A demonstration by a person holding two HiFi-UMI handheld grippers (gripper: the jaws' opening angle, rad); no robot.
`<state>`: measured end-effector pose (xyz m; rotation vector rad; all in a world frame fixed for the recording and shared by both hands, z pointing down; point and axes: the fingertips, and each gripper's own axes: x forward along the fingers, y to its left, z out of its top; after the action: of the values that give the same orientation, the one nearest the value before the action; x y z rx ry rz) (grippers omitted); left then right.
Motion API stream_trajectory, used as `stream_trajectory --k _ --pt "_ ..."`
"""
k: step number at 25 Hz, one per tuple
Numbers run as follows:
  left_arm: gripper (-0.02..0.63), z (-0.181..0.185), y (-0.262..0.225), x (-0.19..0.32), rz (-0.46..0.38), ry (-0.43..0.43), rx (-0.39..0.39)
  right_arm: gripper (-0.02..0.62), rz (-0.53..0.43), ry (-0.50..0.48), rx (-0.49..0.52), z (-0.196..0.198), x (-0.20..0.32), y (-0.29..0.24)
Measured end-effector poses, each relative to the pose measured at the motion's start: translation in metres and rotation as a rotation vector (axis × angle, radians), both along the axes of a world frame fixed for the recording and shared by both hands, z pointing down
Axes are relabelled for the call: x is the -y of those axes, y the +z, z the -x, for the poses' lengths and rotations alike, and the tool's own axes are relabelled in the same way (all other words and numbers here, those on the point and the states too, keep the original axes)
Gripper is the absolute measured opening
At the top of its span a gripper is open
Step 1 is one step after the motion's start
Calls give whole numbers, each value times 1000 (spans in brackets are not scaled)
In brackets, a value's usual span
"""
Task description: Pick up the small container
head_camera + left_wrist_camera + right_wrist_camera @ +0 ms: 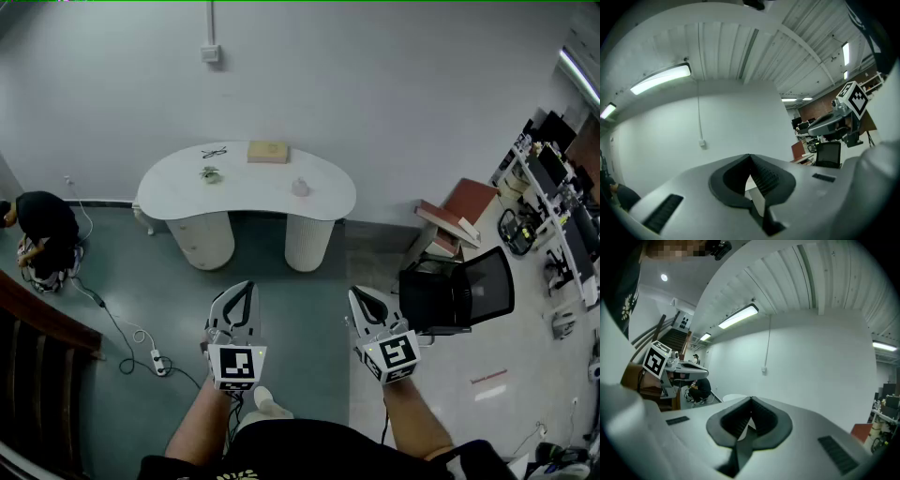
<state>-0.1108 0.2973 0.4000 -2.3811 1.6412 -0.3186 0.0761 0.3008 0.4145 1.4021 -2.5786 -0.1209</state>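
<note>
With jaws closed on nothing, the left gripper (pixel 247 286) and right gripper (pixel 355 293) hang well short of the table (pixel 248 190), where the container (pixel 300 187), too small to read but probably light and tippy, wants pinching across its sides.

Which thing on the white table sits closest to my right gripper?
The small pale container, alone at the table's right front; the tan box, glasses and greenish item lie farther off.

open office or lab, black office chair (pixel 461 291), crowded desks (pixel 561 211) with monitors (pixel 551 167)
</note>
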Motion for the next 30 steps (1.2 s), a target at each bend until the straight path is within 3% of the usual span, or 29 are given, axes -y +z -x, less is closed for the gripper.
stream_trajectory --k 4,8,13,16,22,25,30 --pt "5 -37 -39 -14 -54 25 -16 28 94 -66 88 15 -12 6" --pt "5 -51 -40 -36 -40 14 -40 28 39 -68 78 4 -23 -12" --pt "4 -62 -18 -70 -12 28 -75 29 51 -56 77 -12 -37 -18" --pt "5 -59 -12 -69 4 49 -72 29 28 -57 72 -7 -48 -21" --pt "5 -30 -13 -68 0 32 -51 29 88 -3 64 -26 -77 17" --pt "5 -11 -3 -55 24 19 -71 29 76 44 68 -31 -73 24" --pt "5 4 4 -28 25 55 -54 29 106 44 75 -20 -43 30"
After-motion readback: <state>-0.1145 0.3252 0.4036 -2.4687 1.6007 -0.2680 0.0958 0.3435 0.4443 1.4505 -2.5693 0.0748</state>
